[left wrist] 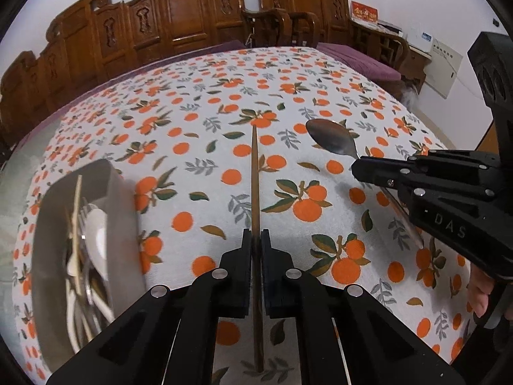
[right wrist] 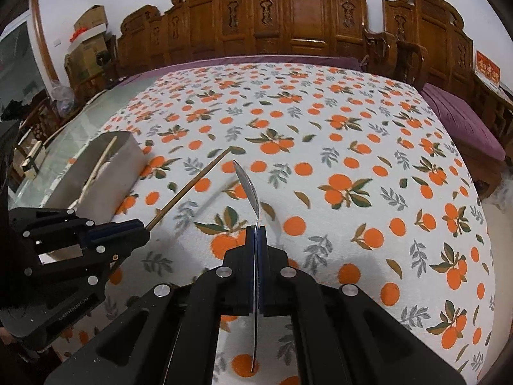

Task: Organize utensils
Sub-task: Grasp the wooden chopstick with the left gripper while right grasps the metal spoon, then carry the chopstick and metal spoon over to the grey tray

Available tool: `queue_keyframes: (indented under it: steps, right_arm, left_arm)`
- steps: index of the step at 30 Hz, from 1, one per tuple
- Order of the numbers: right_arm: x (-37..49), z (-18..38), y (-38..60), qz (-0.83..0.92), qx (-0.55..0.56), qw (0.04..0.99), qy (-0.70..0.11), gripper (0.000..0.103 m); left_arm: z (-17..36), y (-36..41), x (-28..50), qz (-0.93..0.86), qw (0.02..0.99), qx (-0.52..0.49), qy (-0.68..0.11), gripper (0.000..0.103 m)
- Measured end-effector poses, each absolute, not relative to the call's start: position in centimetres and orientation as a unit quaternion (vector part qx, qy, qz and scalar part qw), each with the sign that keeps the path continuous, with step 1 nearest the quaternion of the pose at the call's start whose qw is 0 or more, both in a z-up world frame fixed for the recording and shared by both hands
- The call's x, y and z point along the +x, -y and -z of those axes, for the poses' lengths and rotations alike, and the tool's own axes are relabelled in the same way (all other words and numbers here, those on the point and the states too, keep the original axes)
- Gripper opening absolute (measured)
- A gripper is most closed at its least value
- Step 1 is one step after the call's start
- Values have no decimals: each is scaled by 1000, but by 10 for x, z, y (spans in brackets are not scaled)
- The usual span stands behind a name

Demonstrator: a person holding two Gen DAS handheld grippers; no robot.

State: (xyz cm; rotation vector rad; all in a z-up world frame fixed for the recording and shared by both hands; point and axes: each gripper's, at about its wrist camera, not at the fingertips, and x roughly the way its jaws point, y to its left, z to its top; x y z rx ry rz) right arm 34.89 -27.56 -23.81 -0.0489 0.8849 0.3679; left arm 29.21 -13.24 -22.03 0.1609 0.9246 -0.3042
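Observation:
My left gripper (left wrist: 256,235) is shut on a brown wooden chopstick (left wrist: 255,173) that points forward above the table; it also shows in the right wrist view (right wrist: 192,186), with the left gripper (right wrist: 146,229) at the left. My right gripper (right wrist: 256,231) is shut on a metal spoon (right wrist: 248,183), bowl forward, held above the cloth. The spoon (left wrist: 332,139) and right gripper (left wrist: 356,166) show at the right of the left wrist view. A grey utensil box (left wrist: 112,186) at the left holds a chopstick, forks and spoons; it also shows in the right wrist view (right wrist: 125,157).
The table carries a white cloth with an orange-fruit print (right wrist: 352,160). Carved wooden chairs (right wrist: 288,22) and a purple cushioned bench (right wrist: 461,122) stand behind and to the right. Cardboard boxes (right wrist: 89,32) stand at the far left.

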Motion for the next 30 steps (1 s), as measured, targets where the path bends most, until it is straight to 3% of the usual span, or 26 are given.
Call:
queue_keyframes:
  steps: [30]
  right_arm:
    - [316, 200, 221, -252, -38, 886, -386, 2]
  left_arm:
    - [160, 52, 264, 110, 905, 40, -408, 5]
